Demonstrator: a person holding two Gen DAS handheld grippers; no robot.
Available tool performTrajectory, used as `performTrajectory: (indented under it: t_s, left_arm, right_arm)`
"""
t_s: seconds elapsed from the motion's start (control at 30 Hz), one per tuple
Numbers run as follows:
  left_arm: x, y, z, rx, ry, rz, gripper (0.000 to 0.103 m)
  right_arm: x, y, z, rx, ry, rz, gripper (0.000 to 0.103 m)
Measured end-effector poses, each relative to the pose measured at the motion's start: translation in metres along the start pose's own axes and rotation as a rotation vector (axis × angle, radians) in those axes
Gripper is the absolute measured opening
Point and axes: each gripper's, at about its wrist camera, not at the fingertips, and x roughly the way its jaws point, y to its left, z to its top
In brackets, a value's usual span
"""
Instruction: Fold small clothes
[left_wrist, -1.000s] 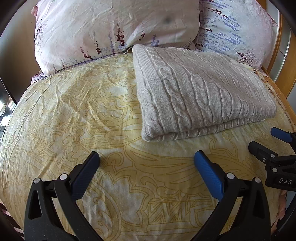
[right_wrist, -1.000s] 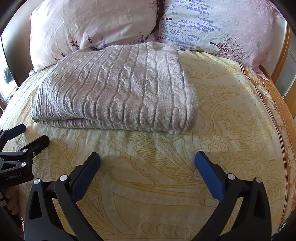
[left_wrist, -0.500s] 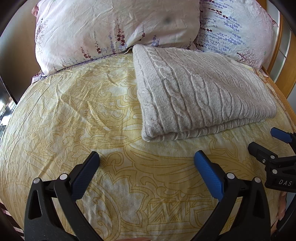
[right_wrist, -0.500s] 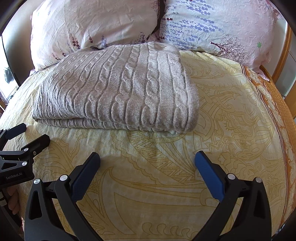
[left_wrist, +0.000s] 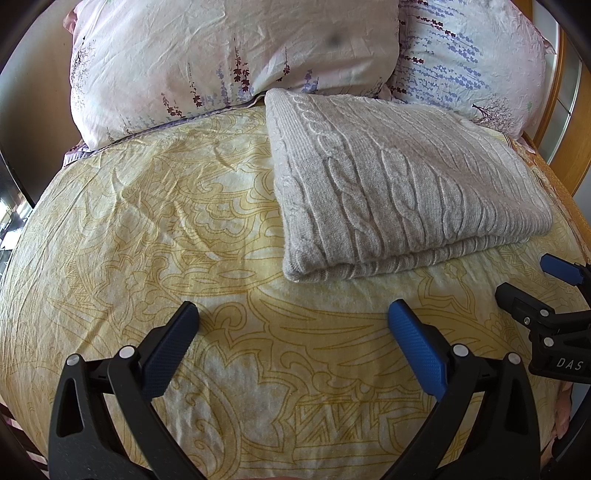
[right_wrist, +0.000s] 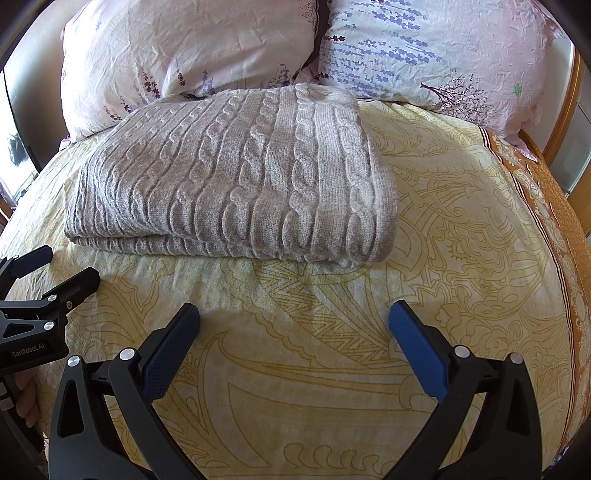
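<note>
A grey cable-knit sweater (left_wrist: 399, 184) lies folded into a flat rectangle on the yellow patterned bedspread (left_wrist: 147, 221), its far edge against the pillows. It also shows in the right wrist view (right_wrist: 236, 184). My left gripper (left_wrist: 291, 321) is open and empty, held over the bedspread short of the sweater's near left corner. My right gripper (right_wrist: 293, 321) is open and empty, short of the sweater's near right corner. Each gripper shows at the edge of the other's view: the right one (left_wrist: 528, 284), the left one (right_wrist: 55, 269).
Two floral pillows (left_wrist: 229, 55) (right_wrist: 436, 48) lean at the head of the bed behind the sweater. A wooden bed frame (left_wrist: 569, 122) runs along the right side. An orange patterned border (right_wrist: 554, 206) edges the bedspread on the right.
The right wrist view has crept slightly towards the sweater. The left gripper and the sweater have not visibly moved.
</note>
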Motion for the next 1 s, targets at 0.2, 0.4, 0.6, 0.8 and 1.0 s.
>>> performTrajectory:
  t_s: [0.2,0.4,0.6,0.8,1.0]
  left_arm:
    - [0.0001,0.0,0.0001,-0.001,0.0,0.001,0.101]
    - [-0.0002,0.0007,-0.0003,-0.002,-0.001,0.001,0.101]
    - [0.0,0.0009,-0.0001,-0.001,0.0,0.001,0.101]
    - [-0.0001,0.001,-0.0005,-0.002,0.001,0.001,0.101]
    - [0.0003,0.0026,0.0004,-0.005,0.018,0.006,0.101]
  right_arm:
    - [-0.0003,-0.0001,0.0,0.0,0.0,0.0,0.102]
    - [-0.0002,-0.0001,0.0001,0.001,0.0,0.0,0.102]
    - [-0.0002,-0.0001,0.0001,0.002,0.0,-0.001,0.102]
    - [-0.0003,0.0001,0.0001,0.002,0.0,-0.001,0.102]
    - [-0.0004,0.0001,0.0001,0.003,0.0,-0.001,0.102]
